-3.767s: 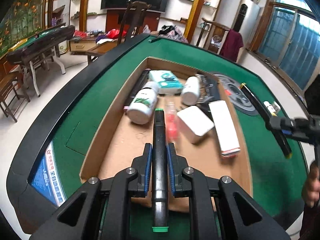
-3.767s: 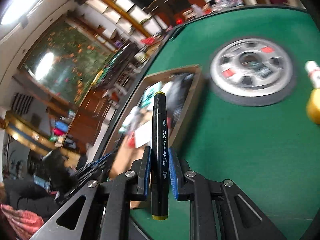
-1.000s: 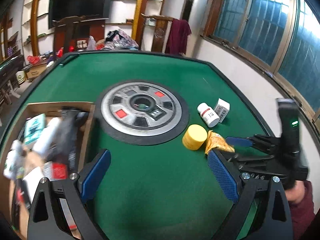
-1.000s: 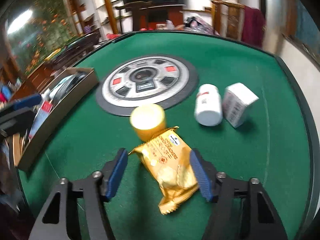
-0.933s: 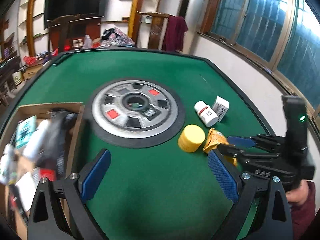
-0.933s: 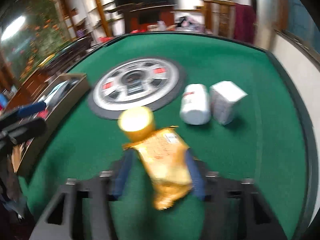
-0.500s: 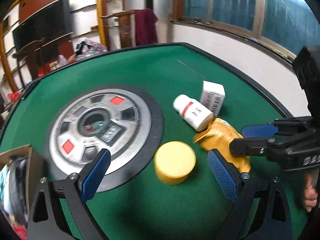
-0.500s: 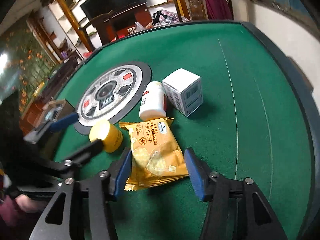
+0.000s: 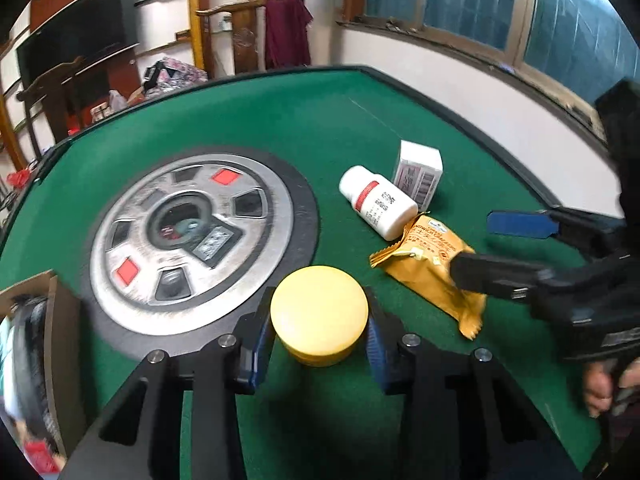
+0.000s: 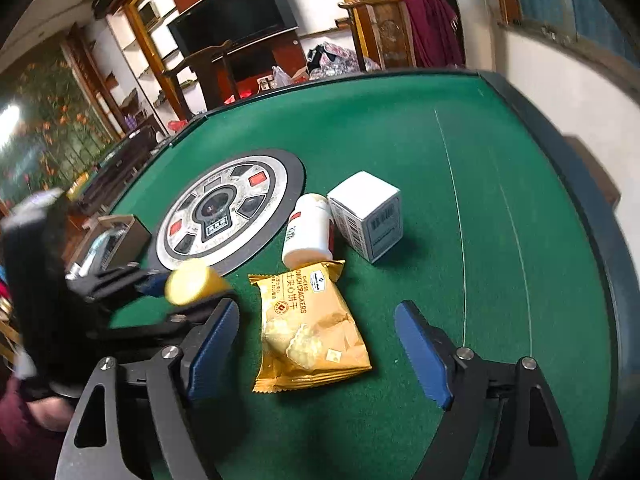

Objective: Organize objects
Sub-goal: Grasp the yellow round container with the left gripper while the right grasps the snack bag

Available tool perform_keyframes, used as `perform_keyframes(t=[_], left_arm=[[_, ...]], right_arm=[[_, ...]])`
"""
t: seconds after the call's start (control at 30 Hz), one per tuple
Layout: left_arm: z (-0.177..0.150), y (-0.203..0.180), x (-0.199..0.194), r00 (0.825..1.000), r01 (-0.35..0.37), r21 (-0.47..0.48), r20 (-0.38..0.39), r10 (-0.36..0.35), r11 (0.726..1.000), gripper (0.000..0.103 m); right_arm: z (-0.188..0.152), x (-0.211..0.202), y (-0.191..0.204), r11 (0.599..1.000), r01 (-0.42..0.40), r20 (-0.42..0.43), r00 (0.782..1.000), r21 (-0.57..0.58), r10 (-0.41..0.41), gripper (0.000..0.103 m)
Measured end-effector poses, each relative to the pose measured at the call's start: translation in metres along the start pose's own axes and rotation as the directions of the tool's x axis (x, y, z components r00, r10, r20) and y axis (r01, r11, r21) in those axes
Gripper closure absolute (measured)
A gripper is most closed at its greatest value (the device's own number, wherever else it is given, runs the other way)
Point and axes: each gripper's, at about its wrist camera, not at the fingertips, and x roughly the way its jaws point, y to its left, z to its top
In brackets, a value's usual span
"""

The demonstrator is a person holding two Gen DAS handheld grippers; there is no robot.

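Observation:
My left gripper [image 9: 318, 340] has its blue pads on both sides of a round yellow jar [image 9: 319, 314] on the green felt; the jar also shows in the right wrist view [image 10: 192, 280]. My right gripper [image 10: 316, 344] is open around an orange cracker packet [image 10: 308, 330] lying flat, pads apart from it. The packet shows in the left wrist view [image 9: 424, 264] with a right finger over it. A white pill bottle [image 10: 308, 230] lies on its side beside a white carton [image 10: 368, 214].
A round grey and black centre panel [image 9: 192, 236] is set in the green table [image 9: 328, 120]. A cardboard box [image 9: 52, 340] with several items stands at the left edge. The table's dark raised rim [image 10: 592, 208] runs along the right.
My left gripper has moved forward and closed in around the yellow jar. My right gripper has widened and sits around the cracker packet.

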Motion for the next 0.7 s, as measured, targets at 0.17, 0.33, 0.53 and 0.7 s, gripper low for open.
perform_keyframes(t=[0.17, 0.33, 0.53, 0.7], left_arm=[[-0.013, 0.006, -0.050, 0.999, -0.002, -0.024, 0.051, 0.003, 1.000, 0.064], [-0.040, 0.021, -0.096, 0.995, -0.021, -0.075, 0.093, 0.028, 0.997, 0.064], [-0.077, 0.060, -0.146, 0.986, -0.079, -0.184, 0.129, 0.104, 0.980, 0.064], [-0.111, 0.105, -0.189, 0.972, -0.143, -0.294, 0.138, 0.191, 0.945, 0.064]], right_arm=[[0.001, 0.015, 0.021, 0.994, 0.047, -0.007, 0.999, -0.095, -0.048, 0.015], [-0.002, 0.040, 0.030, 0.979, 0.144, -0.067, 0.986, -0.142, -0.155, 0.047], [-0.002, 0.033, 0.022, 0.996, 0.083, -0.080, 0.993, -0.022, -0.084, 0.054], [-0.006, 0.016, 0.030, 0.999, -0.007, -0.074, 0.997, 0.053, 0.011, 0.054]])
